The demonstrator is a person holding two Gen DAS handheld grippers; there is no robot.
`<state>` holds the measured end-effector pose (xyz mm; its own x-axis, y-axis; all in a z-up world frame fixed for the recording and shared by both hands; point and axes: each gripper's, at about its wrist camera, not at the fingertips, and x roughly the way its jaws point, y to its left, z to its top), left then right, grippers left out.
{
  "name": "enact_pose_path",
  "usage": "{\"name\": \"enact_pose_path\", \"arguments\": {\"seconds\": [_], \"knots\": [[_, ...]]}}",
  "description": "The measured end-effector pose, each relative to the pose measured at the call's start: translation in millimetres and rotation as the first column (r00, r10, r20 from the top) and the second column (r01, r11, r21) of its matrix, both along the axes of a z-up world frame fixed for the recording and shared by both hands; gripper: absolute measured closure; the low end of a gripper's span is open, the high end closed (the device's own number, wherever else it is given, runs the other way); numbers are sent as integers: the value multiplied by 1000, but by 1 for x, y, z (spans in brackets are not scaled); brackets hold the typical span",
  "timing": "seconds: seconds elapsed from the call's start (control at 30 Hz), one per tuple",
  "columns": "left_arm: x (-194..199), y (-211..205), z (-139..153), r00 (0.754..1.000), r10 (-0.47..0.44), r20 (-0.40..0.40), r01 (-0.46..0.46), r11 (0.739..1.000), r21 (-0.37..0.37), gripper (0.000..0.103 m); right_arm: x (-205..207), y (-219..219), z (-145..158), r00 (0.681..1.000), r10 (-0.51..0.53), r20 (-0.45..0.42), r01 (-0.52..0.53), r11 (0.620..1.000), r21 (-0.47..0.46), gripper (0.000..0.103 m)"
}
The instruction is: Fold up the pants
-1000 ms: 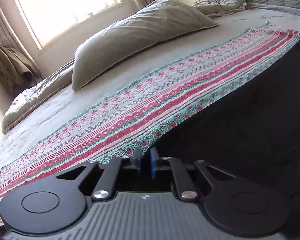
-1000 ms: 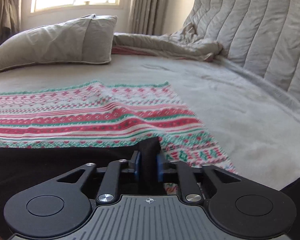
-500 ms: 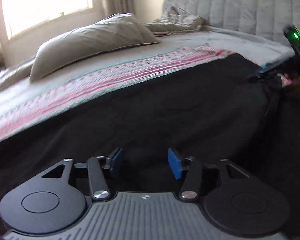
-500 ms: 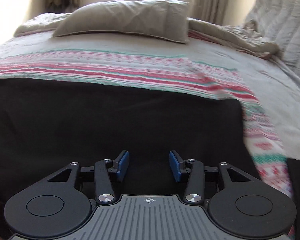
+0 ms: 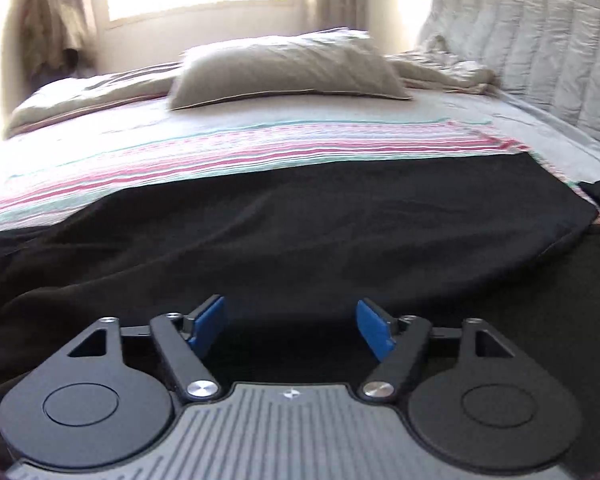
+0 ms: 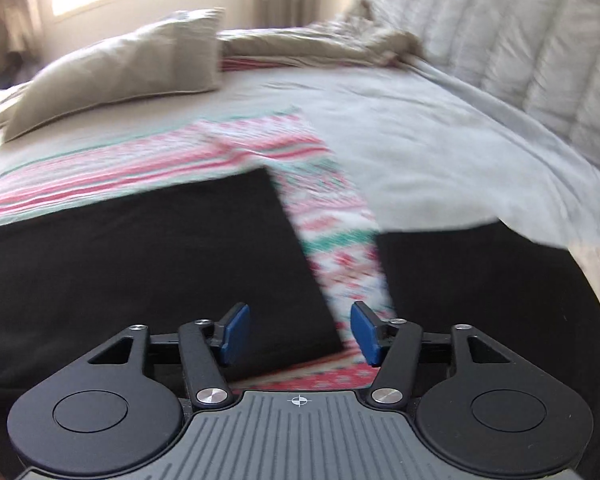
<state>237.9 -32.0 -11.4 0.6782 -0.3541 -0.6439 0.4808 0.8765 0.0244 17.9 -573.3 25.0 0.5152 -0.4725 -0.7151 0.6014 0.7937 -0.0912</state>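
The black pants (image 5: 300,224) lie flat across the near part of the bed, on a red, white and green patterned cloth (image 5: 260,148). My left gripper (image 5: 291,330) is open and empty, just above the near edge of the pants. In the right wrist view the pants (image 6: 148,248) end in a straight right edge, with the patterned cloth (image 6: 332,248) beside it. My right gripper (image 6: 297,333) is open and empty, over that right edge near its near corner.
A grey pillow (image 5: 284,72) and rumpled bedding (image 5: 444,72) lie at the far side of the bed. A quilted headboard (image 5: 548,60) stands at the right. Another dark cloth (image 6: 484,280) shows right of the patterned cloth. A window is behind.
Both grippers let go of the black pants and opened wide. Both pulled back toward the near side of the bed, so the pants now lie flat in front of them.
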Motion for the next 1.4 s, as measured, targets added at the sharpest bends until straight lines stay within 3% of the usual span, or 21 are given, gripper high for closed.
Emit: {"name": "enact_pose_path", "arguments": {"seconds": [0.2, 0.4, 0.57, 1.0, 1.17, 1.27, 1.4], "knots": [[-3, 44, 21, 995, 102, 19, -102, 995, 1, 6, 38, 57, 20, 989, 148, 26, -148, 989, 9, 20], [25, 82, 29, 983, 171, 60, -175, 983, 53, 0, 75, 105, 25, 967, 255, 12, -255, 967, 12, 14], [63, 110, 26, 984, 176, 36, -179, 980, 82, 0, 119, 141, 20, 941, 338, -21, -338, 941, 3, 12], [146, 84, 4, 999, -25, 27, 21, 990, 142, 0, 238, 203, -13, 822, 563, -92, -563, 826, 29, 11], [176, 73, -8, 993, -114, -9, 114, 992, 46, 0, 272, 221, -33, 758, 637, -144, -643, 765, -1, 11], [190, 60, -16, 987, -160, -6, 160, 986, 52, 1, 288, 224, -43, 728, 662, -177, -677, 736, -31, 11], [210, 52, -23, 980, -196, -42, 198, 979, 39, 14, 308, 215, -53, 702, 678, -220, -698, 716, -21, 11]]}}
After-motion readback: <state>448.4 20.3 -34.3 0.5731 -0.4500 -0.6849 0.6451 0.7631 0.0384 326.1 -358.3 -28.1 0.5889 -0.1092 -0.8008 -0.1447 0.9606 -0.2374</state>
